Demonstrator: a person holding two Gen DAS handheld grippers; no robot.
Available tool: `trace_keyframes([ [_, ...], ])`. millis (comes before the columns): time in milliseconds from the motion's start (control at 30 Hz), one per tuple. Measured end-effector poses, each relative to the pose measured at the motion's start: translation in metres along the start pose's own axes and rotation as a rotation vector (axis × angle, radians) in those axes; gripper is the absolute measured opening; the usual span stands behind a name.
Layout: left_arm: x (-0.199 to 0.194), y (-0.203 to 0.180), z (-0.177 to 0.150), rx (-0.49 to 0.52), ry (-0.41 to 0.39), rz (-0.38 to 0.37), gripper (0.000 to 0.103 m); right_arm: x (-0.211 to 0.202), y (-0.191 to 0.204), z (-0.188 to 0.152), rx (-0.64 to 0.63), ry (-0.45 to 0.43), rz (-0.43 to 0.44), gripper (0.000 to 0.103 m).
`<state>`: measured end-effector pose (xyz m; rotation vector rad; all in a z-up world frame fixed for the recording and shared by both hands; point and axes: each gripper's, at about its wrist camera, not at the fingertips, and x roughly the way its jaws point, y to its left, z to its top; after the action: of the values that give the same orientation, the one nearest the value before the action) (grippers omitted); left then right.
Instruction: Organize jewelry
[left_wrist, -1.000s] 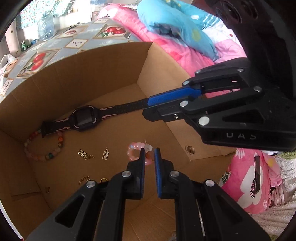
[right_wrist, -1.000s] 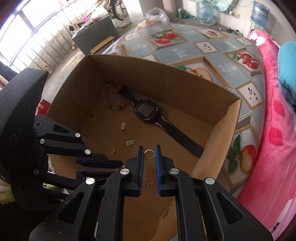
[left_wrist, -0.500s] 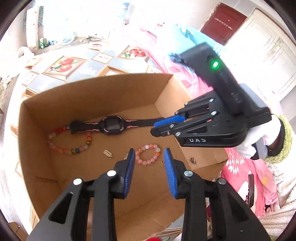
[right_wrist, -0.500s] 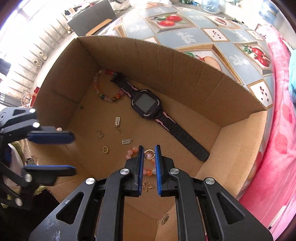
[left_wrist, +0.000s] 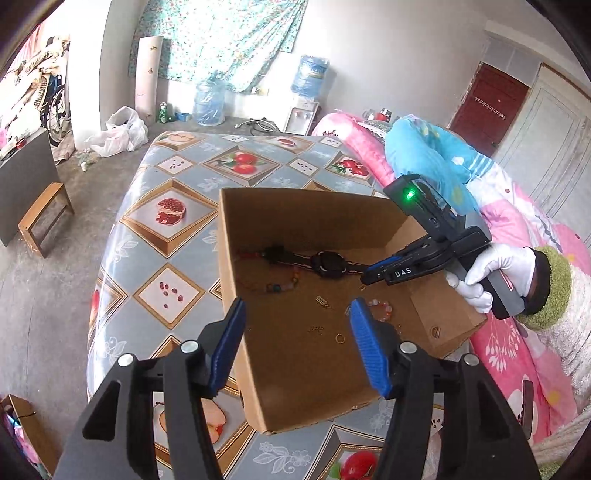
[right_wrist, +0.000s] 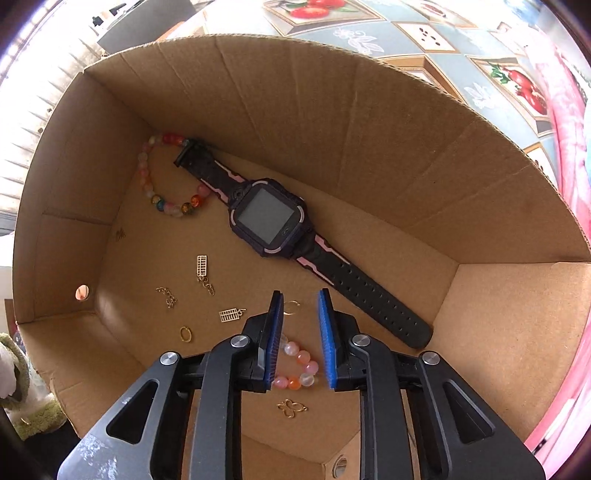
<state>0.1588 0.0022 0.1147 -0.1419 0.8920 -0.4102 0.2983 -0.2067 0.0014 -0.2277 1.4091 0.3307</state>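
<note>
Cardboard: plain brown corrugated box (left_wrist: 236, 236), open top, sat on the bed with a small round hole in one wall.
Surface: glossy grey-blue bedcover (left_wrist: 177, 177) printed with fruit in gold diamond frames; pink floral quilt (left_wrist: 517, 332) and a blue pillow (left_wrist: 424, 155) bunched along one side.
Room: bare concrete floor, floral curtain (left_wrist: 229, 37) on the far wall, two big water jugs, a white plastic bag, a low wooden stool (left_wrist: 44, 214).
Watch: chunky black smartwatch (right_wrist: 267, 219) with pink trim and a perforated rubber strap, lay flat and diagonal along the box's back wall.
Beads: long multicolour bracelet (right_wrist: 162, 184) curled by the watch buckle, touching the strap; a smaller pink-and-orange bead bracelet (right_wrist: 299, 365) sat nearer the front.
Gold bits: two tiny abacus charms (right_wrist: 202, 265), bits of chain, a ring (right_wrist: 185, 333), a butterfly charm (right_wrist: 291, 408), and a thin hoop (right_wrist: 291, 307), all loose on the floor of the box.
Right gripper (right_wrist: 301, 338): pointed pretty much straight down into the box, held by a white-gloved hand (left_wrist: 491, 273) with a fuzzy green cuff. Jaws were opening, nothing pinched; the small bead bracelet showed in the gap below, hoop just past the tips.
Left gripper (left_wrist: 295, 350): angled down from outside the box over its near corner, blue ribbed pads spread wide and still opening, nothing between them.
</note>
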Motion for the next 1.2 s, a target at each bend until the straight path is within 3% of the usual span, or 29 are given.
trace_keyframes([
  [133,-0.003,0.008,-0.004,-0.035,-0.012,0.001,0.064,-0.017,-0.005,-0.005,0.038,-0.056,0.018,0.023],
  [267,-0.003,0.017,-0.009,-0.055,-0.018,0.021,0.066,-0.059,-0.013,-0.022,0.103,-0.200,0.057,0.023],
  [333,-0.002,0.022,-0.012,-0.068,-0.019,0.032,0.066,-0.087,-0.018,-0.041,0.145,-0.305,0.070,0.025],
  [467,0.002,0.032,-0.018,-0.111,-0.010,0.050,0.070,-0.126,-0.035,-0.093,0.278,-0.495,0.106,0.040],
  [600,0.013,0.041,-0.022,-0.174,0.049,0.019,0.071,-0.131,-0.059,-0.148,0.445,-0.590,0.151,0.044],
  [733,0.026,0.041,-0.028,-0.215,0.089,-0.029,0.071,-0.103,-0.084,-0.182,0.622,-0.585,0.279,0.045],
  [900,0.041,0.034,-0.034,-0.246,0.141,-0.095,0.071,-0.066,-0.072,-0.193,0.656,-0.521,0.377,0.045],
  [1033,0.048,0.028,-0.037,-0.270,0.157,-0.106,0.076,-0.069,-0.053,-0.191,0.586,-0.523,0.295,0.046],
  [1200,0.044,0.020,-0.038,-0.267,0.141,-0.054,0.076,-0.068,-0.050,-0.195,0.547,-0.505,0.282,0.044],
])
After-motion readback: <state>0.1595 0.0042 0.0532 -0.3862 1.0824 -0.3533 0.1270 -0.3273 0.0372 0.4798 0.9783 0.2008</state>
